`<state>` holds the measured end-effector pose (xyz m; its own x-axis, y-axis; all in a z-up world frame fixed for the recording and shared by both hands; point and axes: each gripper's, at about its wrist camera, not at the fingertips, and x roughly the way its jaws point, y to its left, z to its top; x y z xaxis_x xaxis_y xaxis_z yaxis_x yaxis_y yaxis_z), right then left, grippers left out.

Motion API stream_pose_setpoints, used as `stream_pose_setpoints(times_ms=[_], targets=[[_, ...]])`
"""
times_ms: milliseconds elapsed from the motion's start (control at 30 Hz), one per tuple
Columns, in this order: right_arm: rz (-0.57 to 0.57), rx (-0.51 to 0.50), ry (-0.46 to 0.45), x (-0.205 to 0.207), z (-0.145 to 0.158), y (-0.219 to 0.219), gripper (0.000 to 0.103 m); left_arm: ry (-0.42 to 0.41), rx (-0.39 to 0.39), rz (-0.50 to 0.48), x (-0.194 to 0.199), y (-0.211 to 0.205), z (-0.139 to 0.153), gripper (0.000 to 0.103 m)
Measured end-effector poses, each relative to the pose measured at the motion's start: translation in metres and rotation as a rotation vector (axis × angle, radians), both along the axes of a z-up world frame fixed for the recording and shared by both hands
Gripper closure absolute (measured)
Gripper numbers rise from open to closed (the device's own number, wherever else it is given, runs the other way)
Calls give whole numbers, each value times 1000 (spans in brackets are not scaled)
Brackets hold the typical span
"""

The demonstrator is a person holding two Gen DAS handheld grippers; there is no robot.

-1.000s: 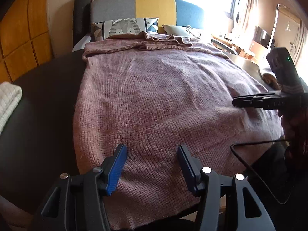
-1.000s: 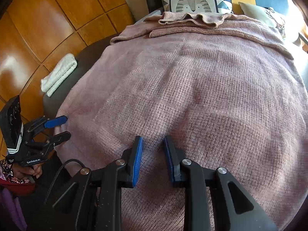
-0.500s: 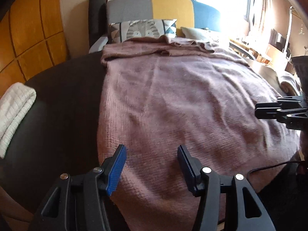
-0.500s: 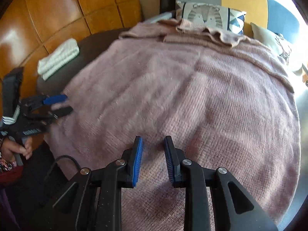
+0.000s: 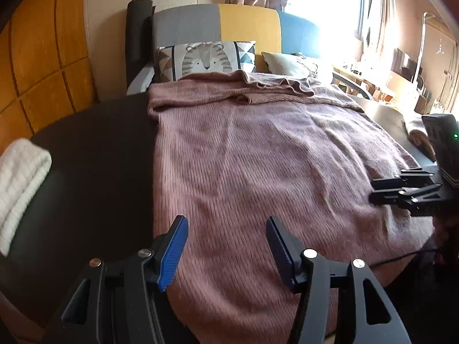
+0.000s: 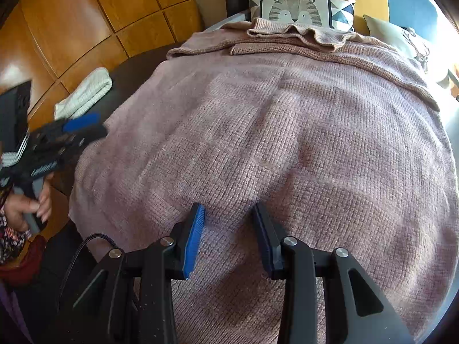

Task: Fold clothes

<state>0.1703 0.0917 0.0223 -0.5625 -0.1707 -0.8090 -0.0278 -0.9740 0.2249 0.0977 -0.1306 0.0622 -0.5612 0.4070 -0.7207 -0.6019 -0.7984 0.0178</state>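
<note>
Both tongs hang over the near edge of a large dusty-pink knitted garment [image 5: 258, 157], and neither one holds it. On the left, the left tongs [image 5: 226, 246] stand wide apart with nothing between their blue ribbed pads, over the near left border of the knit, where the cloth meets the bare dark round counter [image 5: 94, 149]; I judge they wait there to take that corner. At the far left of this counter lies a folded white waffle-textured towel [image 5: 20, 177], well apart from the garment, probably a piece already finished. Further right, the right tongs [image 6: 228, 235] are opening at this moment, with only the flat knit under them and no fold pinched between the pads; they point down at the near middle of the cloth. In the left wrist view the right tongs appear at the right edge, low over the right side of the garment, and in the right wrist view the left tongs are blurred and held by a hand [image 6: 25, 209]. The garment is spread almost flat and covers most of the counter, with its near hem hanging over the rim. Its weave is coarse, soft and a little fuzzy, with shallow creases across the middle. At the far end a part is already turned back in a wavy layered fold, just before a cushion printed with a striped tiger face [image 5: 206, 60] on a grey, yellow and blue sofa [image 5: 246, 25].
</note>
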Motion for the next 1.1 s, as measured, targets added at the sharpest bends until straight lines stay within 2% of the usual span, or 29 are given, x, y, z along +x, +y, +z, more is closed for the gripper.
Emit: stream_pose_setpoints(times_ms=[67, 167, 267, 400, 533, 667, 867, 1100], targets=[[4, 20, 0, 1, 1, -2, 66, 25, -33, 20, -19, 16, -2, 44], [4, 42, 7, 4, 1, -5, 67, -29, -90, 111, -55, 26, -19, 44], [1, 46, 11, 5, 1, -5, 67, -94, -43, 173, -68, 13, -29, 44], [3, 38, 7, 4, 2, -4, 67, -84, -53, 215, -58, 4, -31, 43], [4, 33, 7, 2, 2, -3, 67, -104, 18, 247, -49, -17, -37, 40], [-2, 27, 8, 2, 2, -3, 66, -80, 8, 255, -41, -21, -38, 38], [-18, -13, 9, 4, 5, 2, 65, -104, 10, 274, -41, -21, -35, 38], [-116, -2, 111, 34, 32, 37, 64, -142, -7, 280, -42, -21, -32, 38]])
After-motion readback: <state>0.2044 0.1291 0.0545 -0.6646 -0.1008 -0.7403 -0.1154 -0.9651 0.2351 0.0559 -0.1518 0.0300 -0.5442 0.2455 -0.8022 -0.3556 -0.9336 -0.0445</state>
